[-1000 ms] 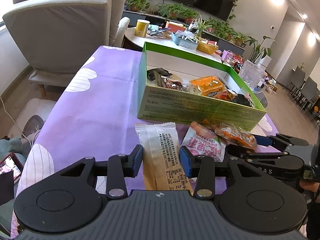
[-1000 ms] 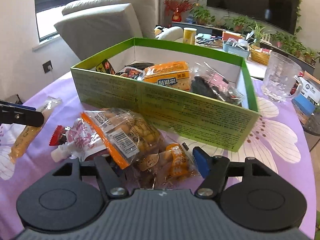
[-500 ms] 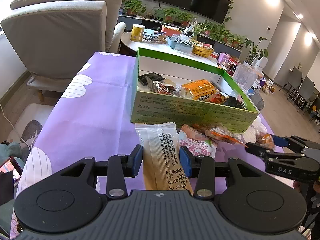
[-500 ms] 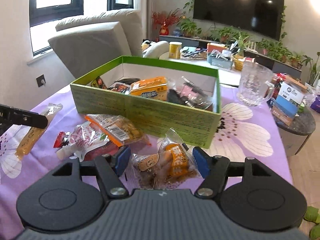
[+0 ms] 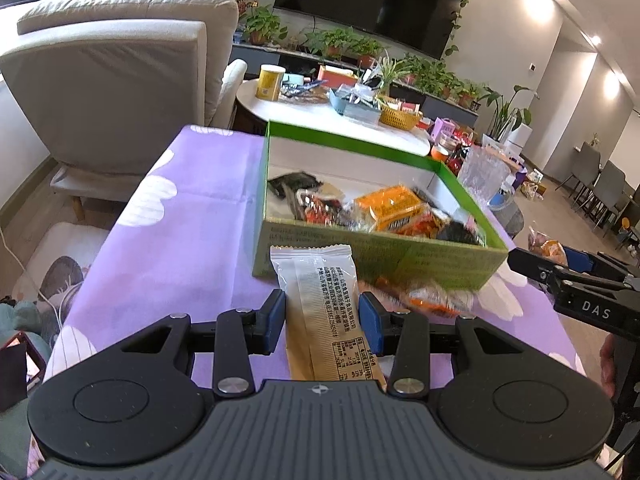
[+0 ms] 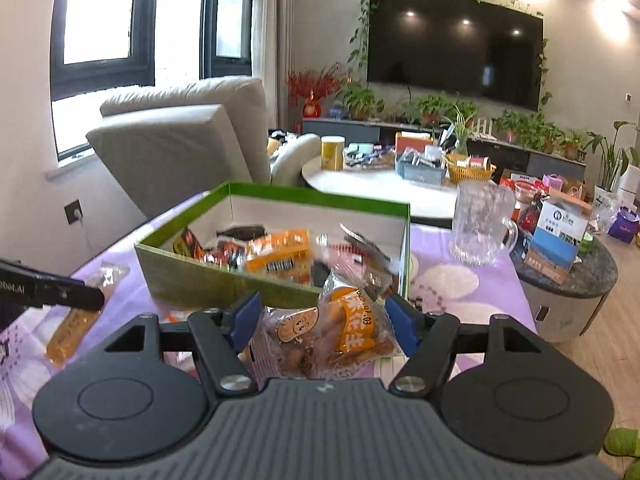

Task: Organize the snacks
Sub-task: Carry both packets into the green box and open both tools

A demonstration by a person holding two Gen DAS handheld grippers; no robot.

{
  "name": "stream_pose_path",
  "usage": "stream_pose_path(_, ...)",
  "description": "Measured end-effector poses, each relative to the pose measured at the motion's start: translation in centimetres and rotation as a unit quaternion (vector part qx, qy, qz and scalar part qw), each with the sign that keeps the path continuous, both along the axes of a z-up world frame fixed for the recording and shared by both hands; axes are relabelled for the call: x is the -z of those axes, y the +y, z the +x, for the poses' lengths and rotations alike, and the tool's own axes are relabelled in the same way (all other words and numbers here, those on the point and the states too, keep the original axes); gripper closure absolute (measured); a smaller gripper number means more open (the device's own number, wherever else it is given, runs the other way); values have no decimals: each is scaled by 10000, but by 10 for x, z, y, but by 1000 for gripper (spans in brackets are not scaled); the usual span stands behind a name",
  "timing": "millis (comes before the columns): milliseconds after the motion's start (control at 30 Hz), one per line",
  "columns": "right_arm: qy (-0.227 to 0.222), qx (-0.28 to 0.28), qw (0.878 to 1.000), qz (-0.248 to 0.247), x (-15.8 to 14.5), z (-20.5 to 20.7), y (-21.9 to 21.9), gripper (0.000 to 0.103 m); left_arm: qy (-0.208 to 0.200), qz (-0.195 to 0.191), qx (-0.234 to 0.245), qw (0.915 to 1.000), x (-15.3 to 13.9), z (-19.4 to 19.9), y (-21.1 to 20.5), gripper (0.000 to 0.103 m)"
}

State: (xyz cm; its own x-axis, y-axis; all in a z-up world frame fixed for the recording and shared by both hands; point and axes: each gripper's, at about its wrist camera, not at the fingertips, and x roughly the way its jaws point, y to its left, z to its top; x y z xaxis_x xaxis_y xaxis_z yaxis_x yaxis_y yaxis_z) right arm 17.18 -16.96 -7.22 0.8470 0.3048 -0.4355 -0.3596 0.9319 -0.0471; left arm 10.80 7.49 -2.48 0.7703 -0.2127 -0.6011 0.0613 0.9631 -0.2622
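Left tongs (image 5: 322,316) clamped on a long white-and-tan wrapped snack bar (image 5: 324,312), pads pressing both long edges; bar points toward the green box (image 5: 376,256). Right tongs (image 6: 322,320) closed on a clear bag of orange-labelled snacks (image 6: 336,332), bag bulging between the blue pads, held just in front of the box's near wall. Box sits open on the purple flowered counter (image 5: 188,232), holding an orange pack (image 5: 390,208) plus several dark and red wrappers. More loose packets (image 5: 432,300) lie on the counter against the box front, between the two tongs. Glass mug (image 6: 482,224) stands just right of the box.
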Motion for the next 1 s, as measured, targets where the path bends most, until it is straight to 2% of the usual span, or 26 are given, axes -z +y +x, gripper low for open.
stream_pose_path(233, -202, -56, 9997, 117, -9, 15, 11, 30, -331, -24, 50, 9994, -21, 16, -6, 65)
stream_pose_path(433, -268, -68, 9994, 197, -15, 33, 19, 30, -634, -29, 82, 9980, -36, 46, -15, 65)
stream_pose_path(767, -314, -83, 9994, 123, -15, 57, 27, 30, -678, -64, -35, 9977, -42, 104, -14, 65)
stream_pose_path(1000, -215, -42, 9996, 185, -8, 79, 30, 30, -515, -22, -134, 9986, -27, 129, -17, 65)
